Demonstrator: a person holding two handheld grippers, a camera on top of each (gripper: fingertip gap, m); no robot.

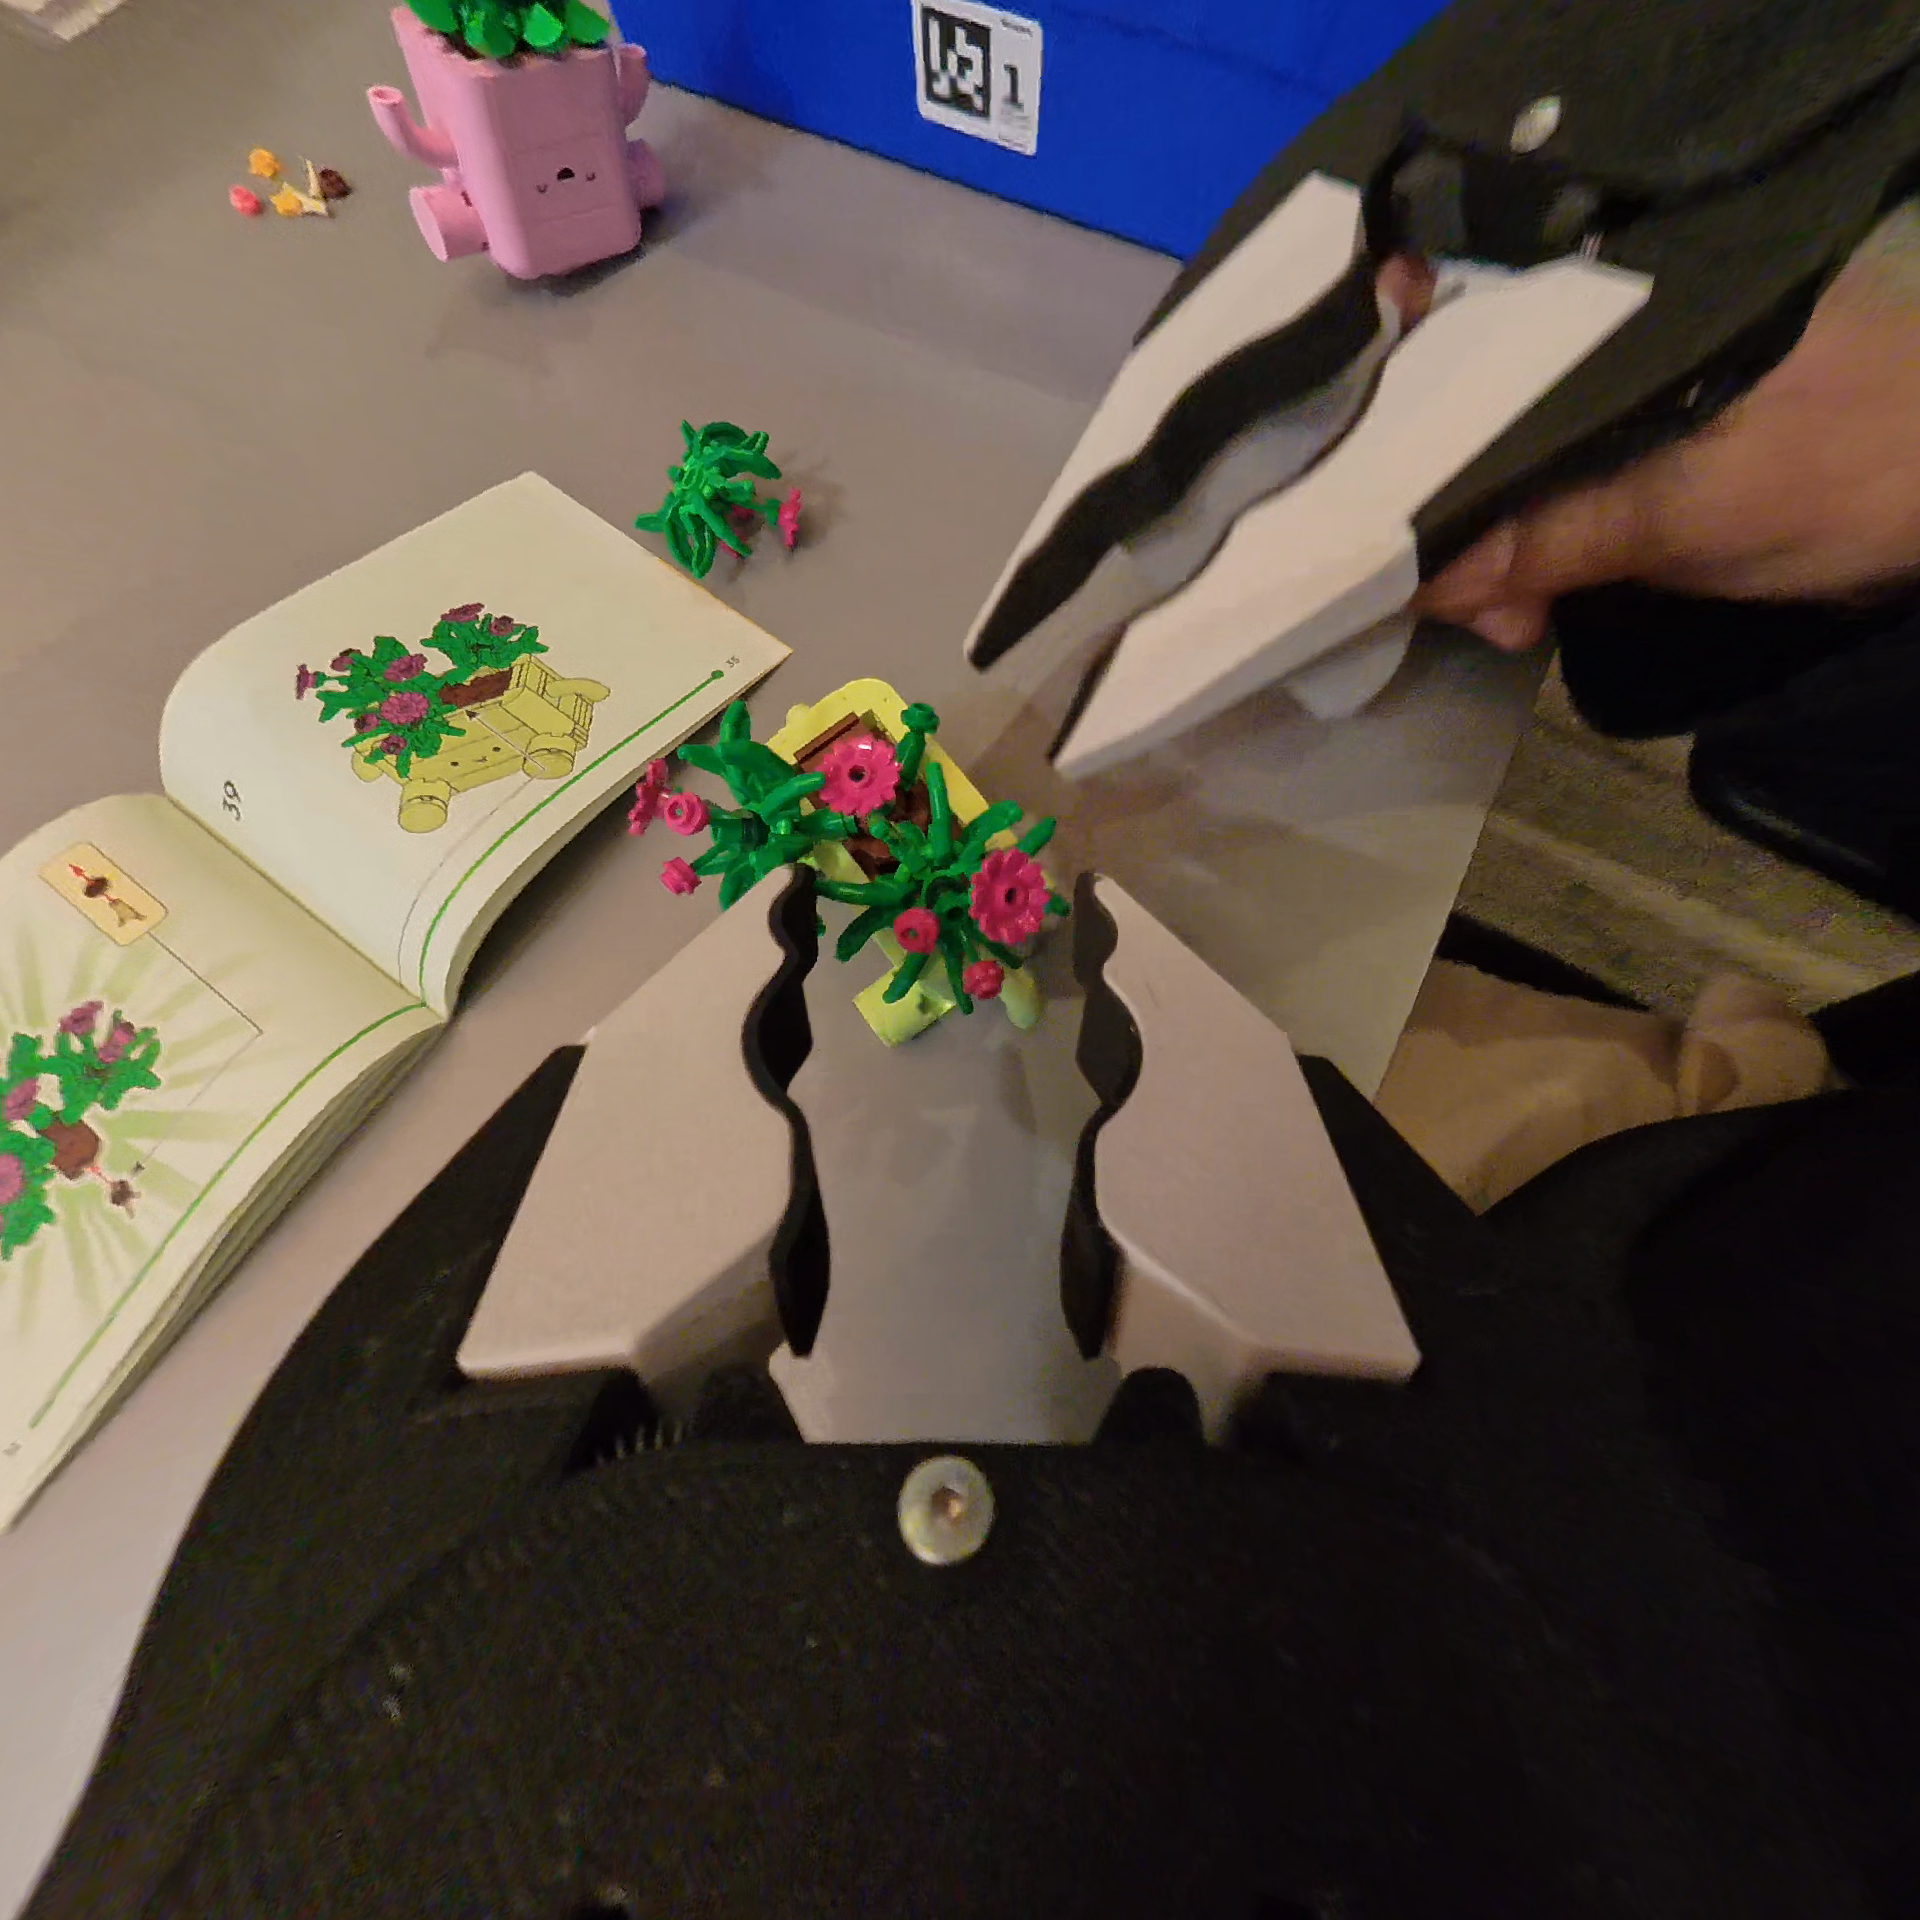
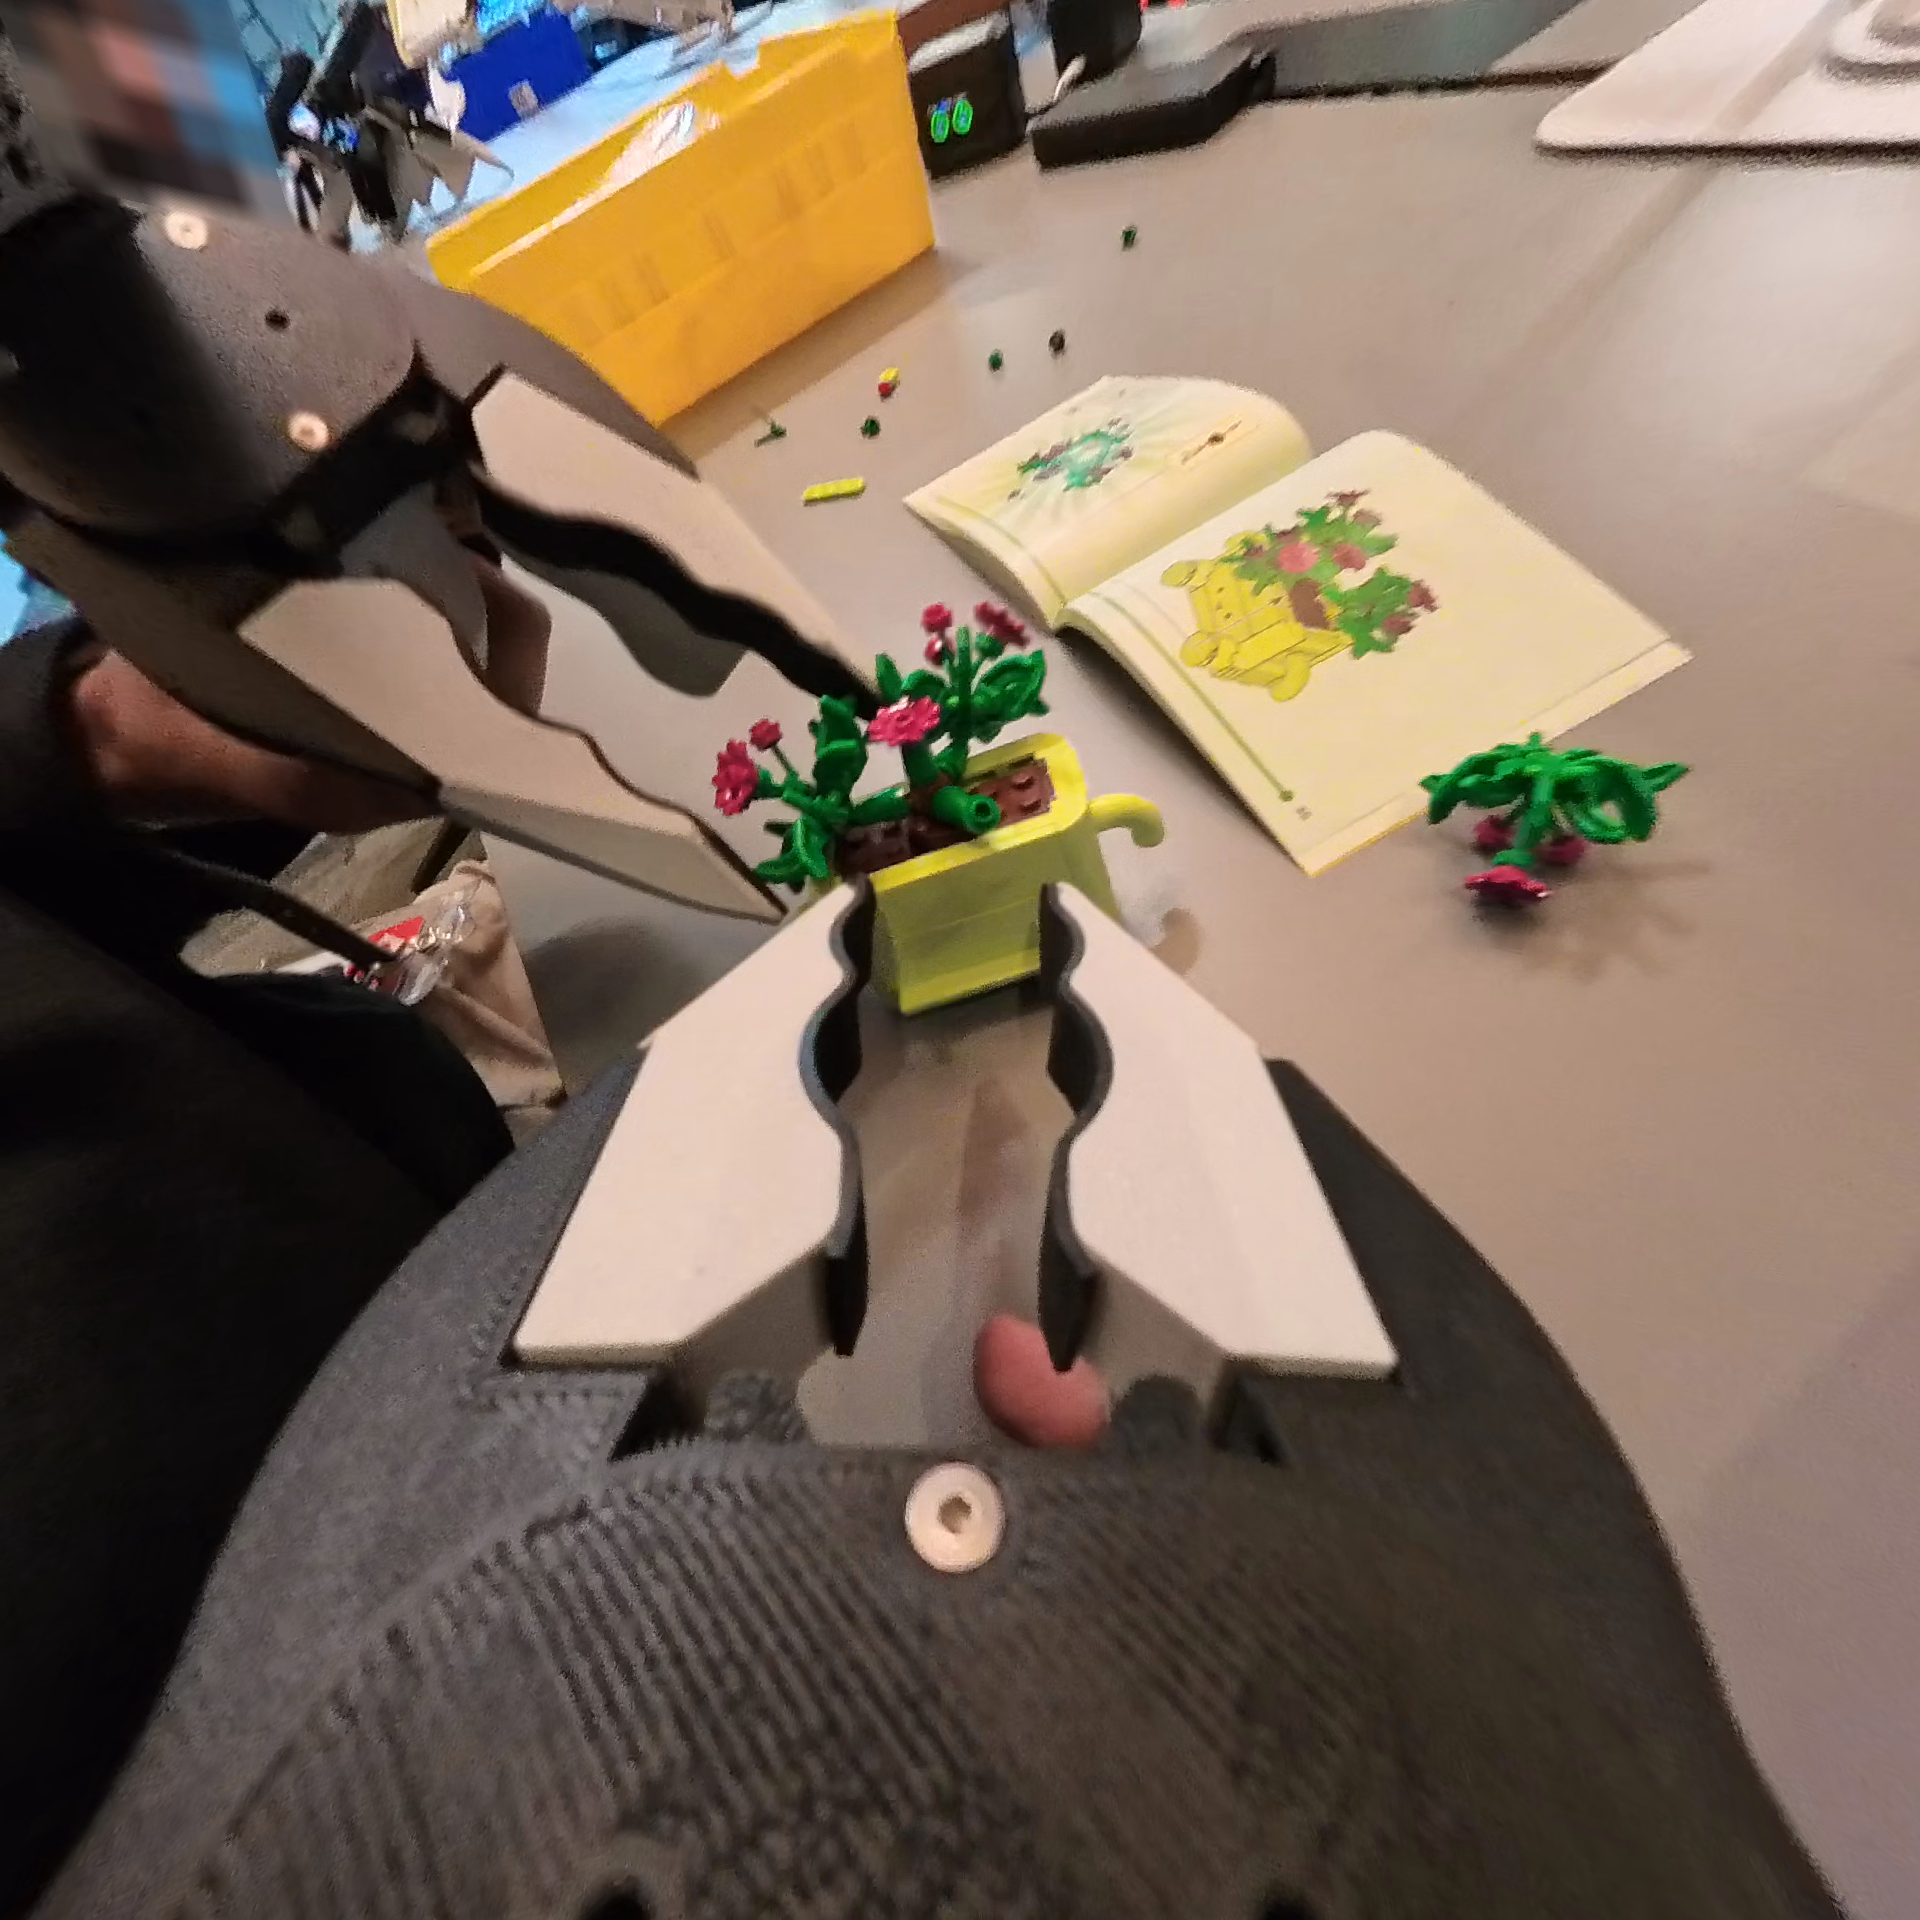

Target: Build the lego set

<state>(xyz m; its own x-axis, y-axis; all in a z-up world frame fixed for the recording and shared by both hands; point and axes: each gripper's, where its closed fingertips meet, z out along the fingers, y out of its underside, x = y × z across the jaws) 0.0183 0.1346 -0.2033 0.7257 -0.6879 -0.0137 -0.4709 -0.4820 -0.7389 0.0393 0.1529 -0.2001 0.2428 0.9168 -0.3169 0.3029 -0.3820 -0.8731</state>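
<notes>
Lego planter [image 2: 977, 904] stands near table edge [image 1: 1455, 883], both jaws agape.

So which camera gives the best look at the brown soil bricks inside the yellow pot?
The right wrist view: the brown soil bricks show openly inside the yellow pot. In the left wrist view, green leaves and pink flowers cover most of them.

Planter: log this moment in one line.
left gripper open, near planter | right gripper open, near planter | flower sprig lying loose | booklet open
</notes>
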